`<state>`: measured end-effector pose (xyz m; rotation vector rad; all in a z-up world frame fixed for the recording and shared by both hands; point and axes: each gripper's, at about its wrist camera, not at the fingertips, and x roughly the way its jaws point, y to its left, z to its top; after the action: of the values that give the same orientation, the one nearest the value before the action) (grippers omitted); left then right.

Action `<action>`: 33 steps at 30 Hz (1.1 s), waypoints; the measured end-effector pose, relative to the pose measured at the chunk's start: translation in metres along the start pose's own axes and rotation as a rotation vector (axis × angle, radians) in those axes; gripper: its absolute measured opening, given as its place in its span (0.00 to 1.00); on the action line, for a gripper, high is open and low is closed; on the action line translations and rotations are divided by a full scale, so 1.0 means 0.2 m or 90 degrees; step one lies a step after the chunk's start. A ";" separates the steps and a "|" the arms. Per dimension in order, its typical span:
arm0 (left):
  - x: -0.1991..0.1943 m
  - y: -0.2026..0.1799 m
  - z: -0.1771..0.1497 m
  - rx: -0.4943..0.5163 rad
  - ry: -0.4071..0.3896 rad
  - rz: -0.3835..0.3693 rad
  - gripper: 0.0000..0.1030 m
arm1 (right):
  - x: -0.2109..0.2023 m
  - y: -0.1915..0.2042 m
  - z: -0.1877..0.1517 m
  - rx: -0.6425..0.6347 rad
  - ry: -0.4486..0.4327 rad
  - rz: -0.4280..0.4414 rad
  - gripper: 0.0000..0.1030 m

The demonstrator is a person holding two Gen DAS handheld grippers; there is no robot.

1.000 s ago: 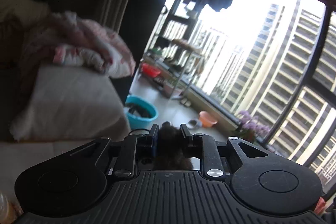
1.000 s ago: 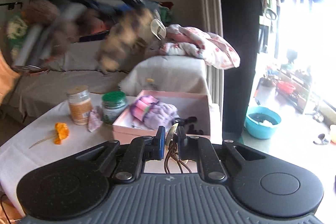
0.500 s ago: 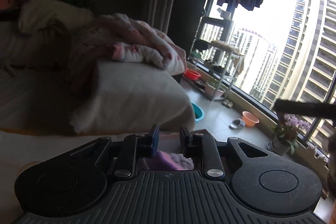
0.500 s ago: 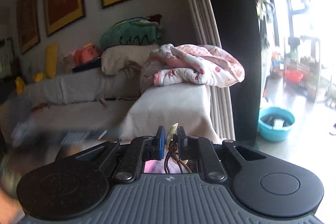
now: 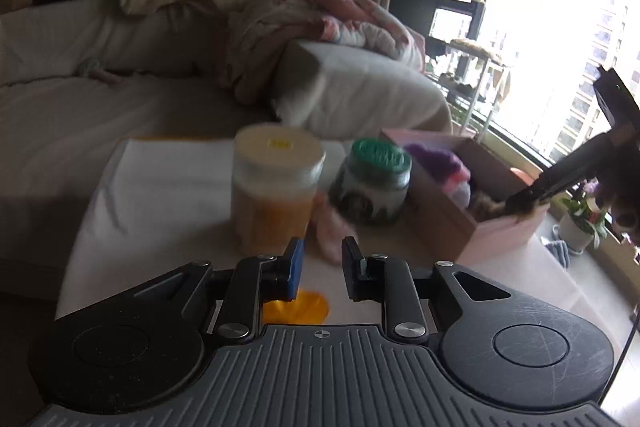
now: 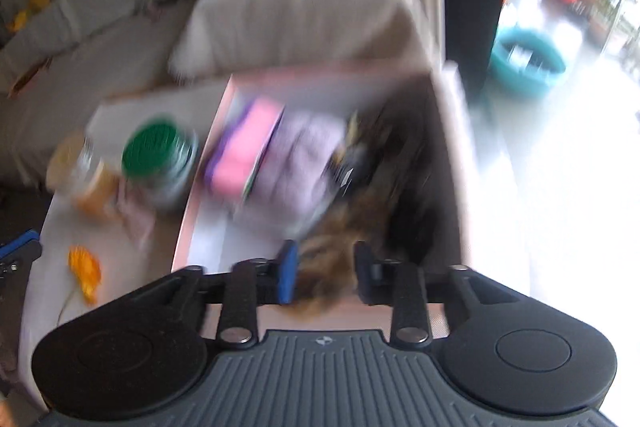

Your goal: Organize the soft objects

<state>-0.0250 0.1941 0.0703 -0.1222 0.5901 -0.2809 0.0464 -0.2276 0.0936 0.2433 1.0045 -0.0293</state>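
Right hand-held gripper has spread over blurred brown plush; left hand-held gripper spread.

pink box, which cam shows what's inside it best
The right wrist view: it looks down into the pink box, showing purple cloth and brown fur, though blurred. The left wrist view shows the box from the side, contents mostly hidden.
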 end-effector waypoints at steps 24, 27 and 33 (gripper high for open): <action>-0.02 0.18 -0.14 -0.042 0.012 0.072 0.23 | -0.01 0.32 -0.10 -0.131 -0.177 -0.031 0.46; 0.02 0.10 -0.13 -0.011 0.024 0.051 0.23 | -0.13 0.40 -0.23 -0.210 -0.259 -0.053 0.50; 0.09 0.00 -0.15 0.025 0.053 0.071 0.23 | -0.08 0.73 -0.42 -0.372 -0.339 -0.054 0.50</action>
<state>-0.0281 0.1889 0.0357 -0.0398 0.6713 -0.1897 -0.0125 -0.0681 0.0910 -0.3322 0.4578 0.1164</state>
